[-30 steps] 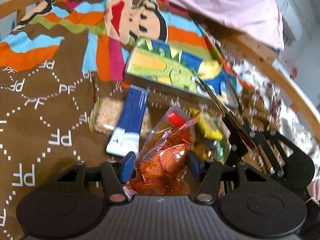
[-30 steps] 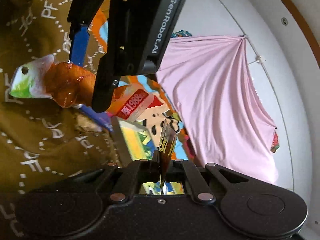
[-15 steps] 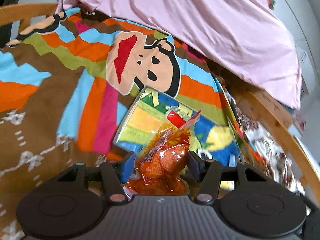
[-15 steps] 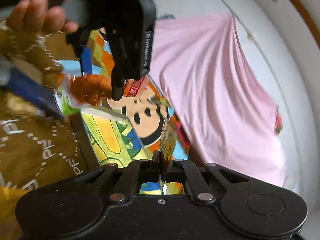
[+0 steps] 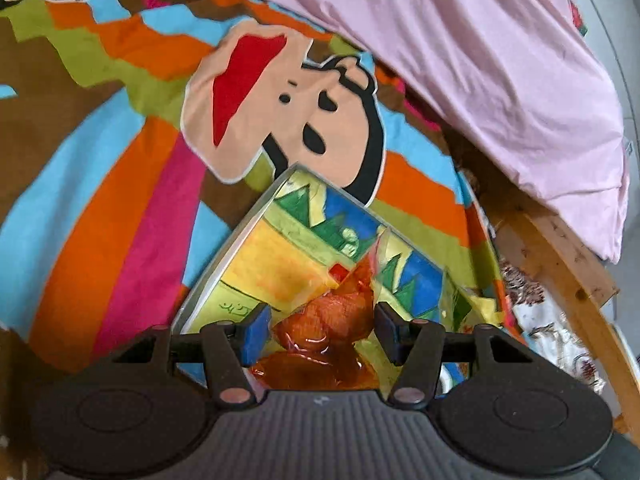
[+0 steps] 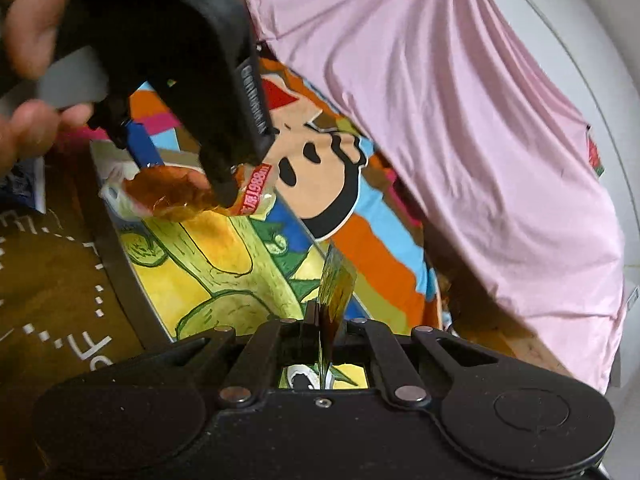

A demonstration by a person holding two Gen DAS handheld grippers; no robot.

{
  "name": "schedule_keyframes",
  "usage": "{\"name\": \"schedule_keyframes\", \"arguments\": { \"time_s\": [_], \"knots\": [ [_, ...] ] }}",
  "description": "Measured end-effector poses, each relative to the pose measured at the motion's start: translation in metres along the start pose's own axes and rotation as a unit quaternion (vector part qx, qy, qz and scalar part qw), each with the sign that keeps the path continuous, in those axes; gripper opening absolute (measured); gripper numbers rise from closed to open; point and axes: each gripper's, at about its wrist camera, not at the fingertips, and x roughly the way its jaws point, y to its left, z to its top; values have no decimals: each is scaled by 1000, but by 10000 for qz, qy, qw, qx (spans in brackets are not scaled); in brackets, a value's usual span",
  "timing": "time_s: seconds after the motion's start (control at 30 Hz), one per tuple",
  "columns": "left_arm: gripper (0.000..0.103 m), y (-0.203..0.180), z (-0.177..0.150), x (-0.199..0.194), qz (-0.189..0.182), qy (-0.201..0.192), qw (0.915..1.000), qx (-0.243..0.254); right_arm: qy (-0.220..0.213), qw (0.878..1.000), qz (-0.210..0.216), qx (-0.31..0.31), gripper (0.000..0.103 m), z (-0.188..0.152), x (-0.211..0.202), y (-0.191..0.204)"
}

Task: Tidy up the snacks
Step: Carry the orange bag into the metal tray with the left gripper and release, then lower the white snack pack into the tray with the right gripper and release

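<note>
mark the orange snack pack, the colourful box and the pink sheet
orange snack pack [image 5: 336,316]: left wrist view, bulging middle between the pads.
colourful box [image 5: 276,268]: left wrist view, yellow patch of its printed surface.
pink sheet [image 6: 460,120]: right wrist view, middle of the draped cloth.

We see a bed covered by a bright bedspread in orange, blue, pink, green and brown, printed with a cartoon monkey face. A pink sheet drapes across its far side. A curved wooden bed frame runs along the right, below a white wall.
</note>
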Motion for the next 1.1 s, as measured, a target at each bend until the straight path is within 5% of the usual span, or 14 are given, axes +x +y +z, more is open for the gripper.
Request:
{"name": "schedule_keyframes", "arguments": {
  "time_s": [0.13, 0.33, 0.4, 0.7, 0.97, 1.1],
  "knots": [
    [61, 5, -4, 13, 68, 9, 10000, 54, 186, 9996, 199, 126, 13, -1, 7, 6],
    [63, 4, 2, 13, -14, 24, 10000, 27, 176, 9989, 427, 95, 41, -1, 3, 14],
    [64, 5, 6, 11, -70, 33, 10000, -50, 209, 9978, 561, 270, 60, 2, 2, 11],
    [84, -7, 20, -22, 3, -120, 9999, -26, 249, 9815, 1138, 1522, 89, 18, -19, -24],
    [95, -23, 26, -71, 262, -354, 9989, 176, 422, 9412, 1746, 2861, 98, 16, -32, -60],
    [96, -29, 24, -91, 408, -393, 9979, 318, 274, 9479, 1539, 2777, 99, 18, -41, -65]
  ]
}}
